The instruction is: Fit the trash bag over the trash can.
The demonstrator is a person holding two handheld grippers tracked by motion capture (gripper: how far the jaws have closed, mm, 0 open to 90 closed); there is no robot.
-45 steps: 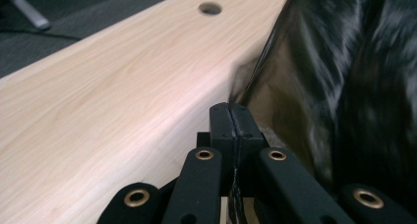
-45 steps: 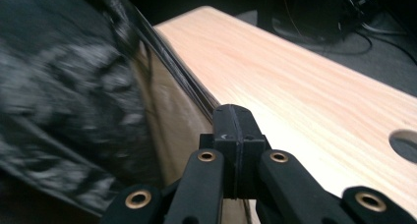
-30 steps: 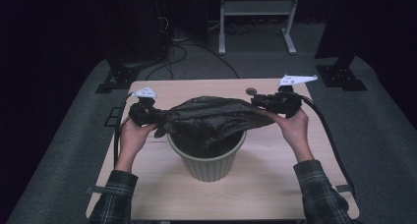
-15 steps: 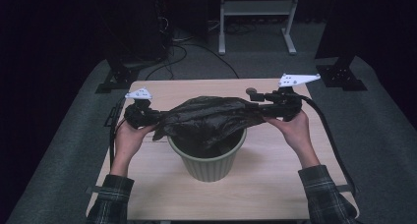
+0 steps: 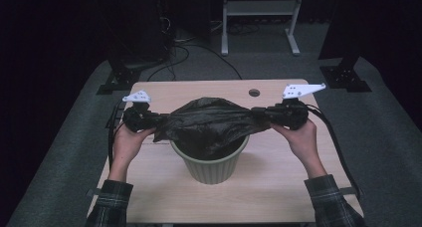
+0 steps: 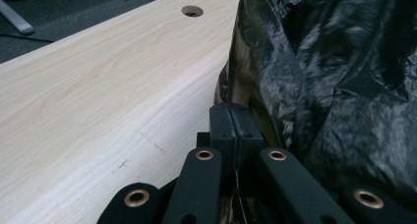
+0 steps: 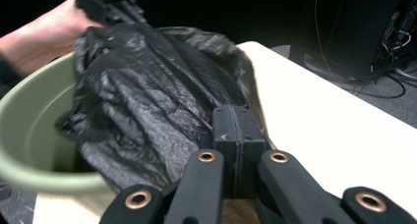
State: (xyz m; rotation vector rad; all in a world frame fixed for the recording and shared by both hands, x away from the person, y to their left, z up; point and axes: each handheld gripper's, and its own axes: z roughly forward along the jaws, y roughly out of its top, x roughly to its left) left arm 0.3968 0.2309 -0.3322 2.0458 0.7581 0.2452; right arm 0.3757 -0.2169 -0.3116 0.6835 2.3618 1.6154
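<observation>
We see the left gripper (image 5: 158,120) with its jaws pressed fully together on the left edge of the black plastic bag (image 5: 209,123); in the left gripper view the bag (image 6: 334,81) bulges up just to the right of the closed jaws. The right gripper (image 5: 259,112) has just been closing, and its jaws now meet on the opposite edge of the bag, with a fold of the plastic (image 7: 147,111) pinched between them. The bag hangs stretched between the two grippers, its middle sagging into the mouth of the green bin (image 5: 211,163) that stands on the wooden table (image 5: 278,177) below and between them. In the right gripper view the bin's rim (image 7: 29,177) curves to the left of the jaws, and beyond the bag we see the left gripper (image 7: 105,3) in the person's hand (image 7: 42,37).
</observation>
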